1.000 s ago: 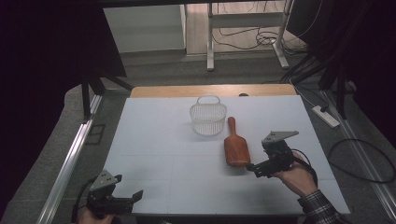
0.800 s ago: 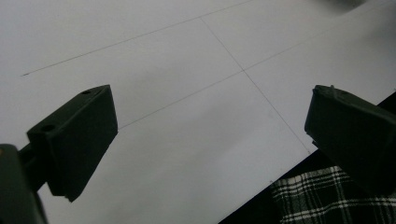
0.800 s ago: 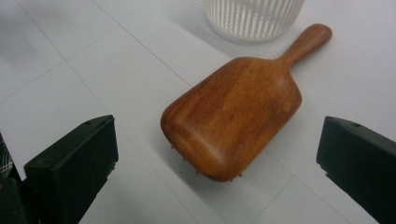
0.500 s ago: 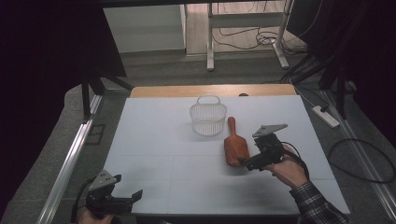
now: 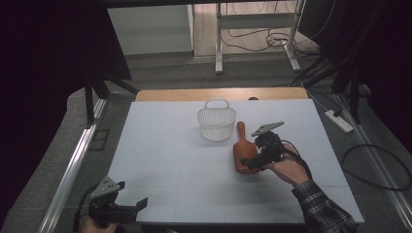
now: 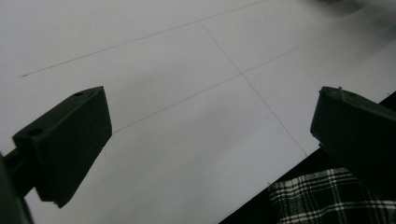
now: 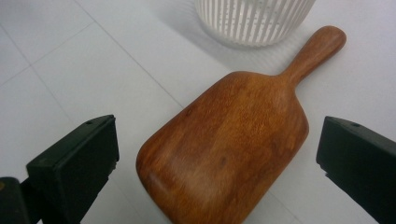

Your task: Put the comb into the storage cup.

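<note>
The white table [image 5: 160, 145] takes up most of the high view, with a strip of bare wood along its far edge at twelve o'clock. A little past the table's centre, toward twelve, stands a white slatted basket [image 5: 216, 123] with an upright handle. Just beside it at about four o'clock lies a wooden scoop [image 5: 242, 151], flat on the table, its handle pointing up toward the basket and its broad end toward six.

The right gripper [image 5: 251, 163] sits at the scoop's broad end, at roughly four o'clock from the table's centre, held by a hand in a plaid sleeve. In the right gripper view its jaws stand wide apart on either side of the scoop [image 7: 229, 149] without touching it.

The left gripper [image 5: 140, 206] rests at seven o'clock near the table's front edge. Its jaws have just been opening and now stand wide, with nothing between them but bare table [image 6: 187, 93].
</note>
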`<state>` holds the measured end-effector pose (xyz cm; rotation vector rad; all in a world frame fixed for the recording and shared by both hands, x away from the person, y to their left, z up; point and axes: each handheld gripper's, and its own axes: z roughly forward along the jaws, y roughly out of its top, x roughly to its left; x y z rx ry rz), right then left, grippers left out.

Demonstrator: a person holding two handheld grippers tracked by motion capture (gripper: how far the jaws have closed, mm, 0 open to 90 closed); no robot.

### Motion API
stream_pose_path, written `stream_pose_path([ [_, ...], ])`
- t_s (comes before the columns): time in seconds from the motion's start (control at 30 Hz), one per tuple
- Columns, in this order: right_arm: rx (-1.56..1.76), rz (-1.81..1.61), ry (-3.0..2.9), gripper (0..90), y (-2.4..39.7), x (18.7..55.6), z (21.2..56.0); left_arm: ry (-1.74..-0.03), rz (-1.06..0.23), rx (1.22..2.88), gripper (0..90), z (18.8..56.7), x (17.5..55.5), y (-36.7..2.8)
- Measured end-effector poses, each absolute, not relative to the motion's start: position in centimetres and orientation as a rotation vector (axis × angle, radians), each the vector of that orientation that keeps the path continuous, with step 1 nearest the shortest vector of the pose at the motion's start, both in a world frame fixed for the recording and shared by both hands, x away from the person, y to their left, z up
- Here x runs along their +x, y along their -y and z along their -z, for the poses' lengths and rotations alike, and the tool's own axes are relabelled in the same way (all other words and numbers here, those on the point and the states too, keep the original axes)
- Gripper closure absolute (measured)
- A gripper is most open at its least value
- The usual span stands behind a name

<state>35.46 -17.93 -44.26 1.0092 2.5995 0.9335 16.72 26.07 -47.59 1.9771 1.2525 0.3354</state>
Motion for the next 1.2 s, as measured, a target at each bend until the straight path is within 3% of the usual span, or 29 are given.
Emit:
stream_pose_path([
  [1.2,1.0,-0.786,-2.643,0.2,13.7,39.4,45.5,-1.189,-0.302,1.985,0.0,47.6,16.7,-26.2],
])
